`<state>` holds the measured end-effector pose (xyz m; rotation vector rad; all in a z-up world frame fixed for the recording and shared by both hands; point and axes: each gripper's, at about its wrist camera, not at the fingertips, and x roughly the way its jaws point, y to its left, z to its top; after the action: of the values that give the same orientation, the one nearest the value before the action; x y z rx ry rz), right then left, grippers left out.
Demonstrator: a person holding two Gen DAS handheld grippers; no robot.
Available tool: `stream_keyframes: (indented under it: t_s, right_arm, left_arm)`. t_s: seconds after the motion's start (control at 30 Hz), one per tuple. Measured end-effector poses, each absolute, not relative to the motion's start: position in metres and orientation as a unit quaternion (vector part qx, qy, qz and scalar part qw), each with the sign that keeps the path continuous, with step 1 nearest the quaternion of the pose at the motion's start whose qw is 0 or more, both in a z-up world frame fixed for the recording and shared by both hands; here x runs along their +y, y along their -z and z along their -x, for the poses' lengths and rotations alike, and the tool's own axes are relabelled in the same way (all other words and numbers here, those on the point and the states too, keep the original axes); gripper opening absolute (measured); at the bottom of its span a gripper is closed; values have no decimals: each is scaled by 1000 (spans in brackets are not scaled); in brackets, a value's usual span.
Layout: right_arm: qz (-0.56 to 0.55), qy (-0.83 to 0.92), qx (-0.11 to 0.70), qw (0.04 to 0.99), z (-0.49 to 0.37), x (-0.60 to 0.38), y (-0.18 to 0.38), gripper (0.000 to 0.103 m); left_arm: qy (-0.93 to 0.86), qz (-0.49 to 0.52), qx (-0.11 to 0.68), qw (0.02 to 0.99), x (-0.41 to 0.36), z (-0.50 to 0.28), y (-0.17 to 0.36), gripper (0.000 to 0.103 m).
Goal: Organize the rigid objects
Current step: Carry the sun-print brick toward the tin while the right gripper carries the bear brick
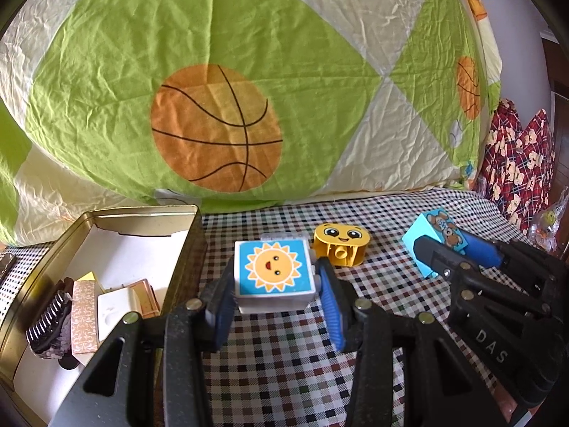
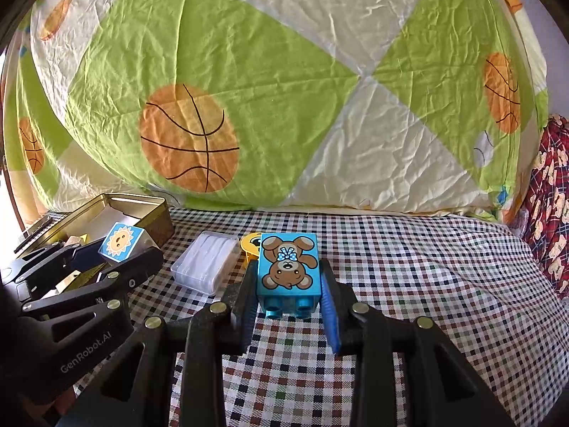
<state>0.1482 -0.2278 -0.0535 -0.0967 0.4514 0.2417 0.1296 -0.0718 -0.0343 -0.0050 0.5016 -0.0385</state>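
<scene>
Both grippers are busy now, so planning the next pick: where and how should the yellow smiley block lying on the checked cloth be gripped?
The yellow smiley block lies tipped, its face up and back and its stud toward the camera. Probably best to pinch its two rounded ends, coming from the front and above as the left gripper holds the sun block. The stud side offers no flat faces.

An orange sun on a blue face is shown on the white block (image 1: 274, 274). A brown bear is printed on the blue block (image 2: 288, 267). The bed sheet (image 2: 426, 284) is checked; the quilt (image 1: 249, 71) is patterned green, cream, with orange basketballs.
</scene>
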Motion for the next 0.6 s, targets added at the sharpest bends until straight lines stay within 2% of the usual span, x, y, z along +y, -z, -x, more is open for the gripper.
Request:
stream_keyframes:
  t_s: [0.6]
  right_arm:
    - [51,-118,185,974,-134,-229,47,34]
  left_arm:
    - [14,-4,208,978,-72,-112,28,42]
